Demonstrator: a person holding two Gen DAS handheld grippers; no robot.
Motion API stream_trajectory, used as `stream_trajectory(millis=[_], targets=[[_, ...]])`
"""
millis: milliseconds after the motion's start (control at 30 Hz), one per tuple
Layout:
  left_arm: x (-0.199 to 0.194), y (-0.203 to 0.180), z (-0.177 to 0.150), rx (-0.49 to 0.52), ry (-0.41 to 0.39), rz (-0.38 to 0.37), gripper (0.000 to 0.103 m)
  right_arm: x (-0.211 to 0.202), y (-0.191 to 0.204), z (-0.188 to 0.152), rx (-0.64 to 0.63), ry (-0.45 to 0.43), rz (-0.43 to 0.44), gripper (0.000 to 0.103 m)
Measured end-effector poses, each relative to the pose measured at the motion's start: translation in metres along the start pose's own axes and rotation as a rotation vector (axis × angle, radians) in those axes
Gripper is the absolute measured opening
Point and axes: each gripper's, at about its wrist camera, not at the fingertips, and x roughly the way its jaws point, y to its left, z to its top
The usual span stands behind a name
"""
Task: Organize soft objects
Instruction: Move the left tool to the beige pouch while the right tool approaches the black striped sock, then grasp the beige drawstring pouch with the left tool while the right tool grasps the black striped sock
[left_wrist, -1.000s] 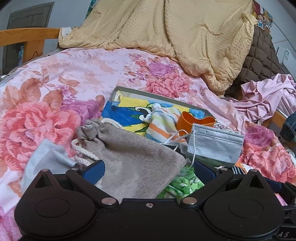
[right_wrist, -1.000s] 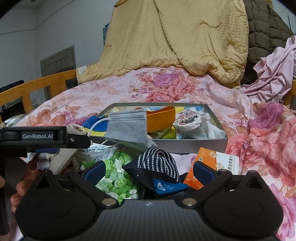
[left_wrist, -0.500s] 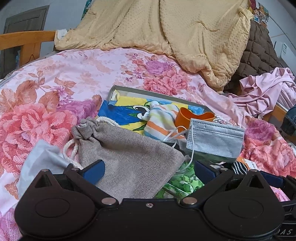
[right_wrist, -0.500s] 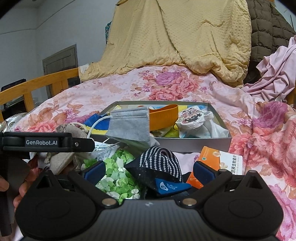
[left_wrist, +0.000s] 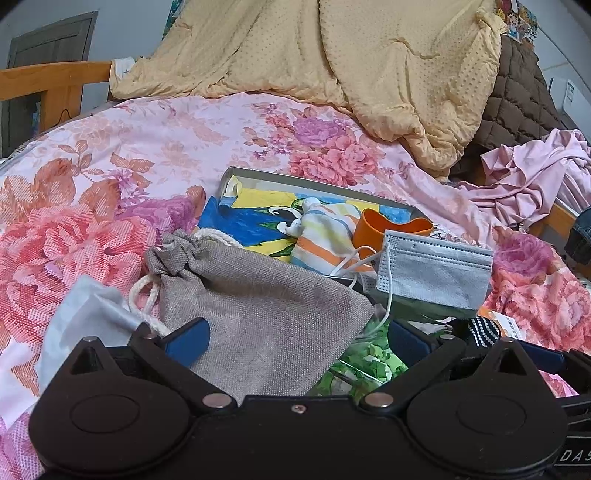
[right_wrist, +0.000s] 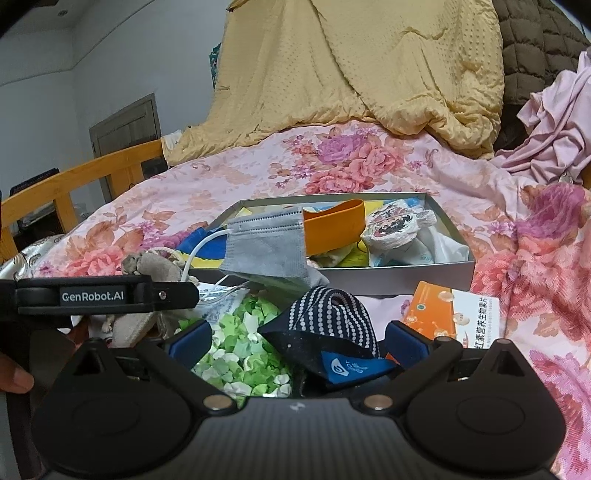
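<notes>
Burlap pouch (left_wrist: 266, 314) is lying between my left gripper's (left_wrist: 295, 336) spread fingers outside the grey box (right_wrist: 388, 275); my right gripper (right_wrist: 295, 339) is gaping over the dotted band (right_wrist: 332, 317); both are awaiting boxing.

- "GenRobot.AI" stood in white letters on the black left hand-held gripper (right_wrist: 92, 295).
- The letters "DAS" showed at the picture's lower right edge on the right hand-held gripper (left_wrist: 574, 455).
- The orange-and-white packet (right_wrist: 458, 314) carried Chinese print, too small to read.
</notes>
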Motion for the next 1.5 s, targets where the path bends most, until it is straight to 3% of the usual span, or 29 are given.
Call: stream_trajectory(millis=[667, 867, 933, 1067, 1133, 1500], targets=[[-0.012, 0.011, -0.003, 0.009, -0.022, 0.031, 0.102, 0.003, -0.003, 0.004, 0.079, 0.017, 0.085, 0.066], [-0.009, 0.005, 0.000, 0.020, -0.016, 0.001, 0.102, 0.002, -0.008, 0.006, 0.118, 0.011, 0.056, 0.046], [-0.006, 0.001, 0.001, 0.029, -0.008, -0.005, 0.102, 0.000, -0.007, 0.006, 0.110, 0.004, 0.043, 0.035], [0.001, -0.005, 0.001, 0.043, 0.007, -0.003, 0.101, -0.001, -0.005, 0.007, 0.098, -0.004, 0.037, 0.024], [0.002, -0.006, 0.002, 0.035, 0.004, -0.017, 0.094, -0.002, -0.004, 0.008, 0.100, -0.005, 0.051, 0.013], [0.000, -0.006, 0.006, 0.037, 0.007, -0.031, 0.057, -0.003, 0.004, 0.008, 0.073, -0.002, 0.068, 0.011]])
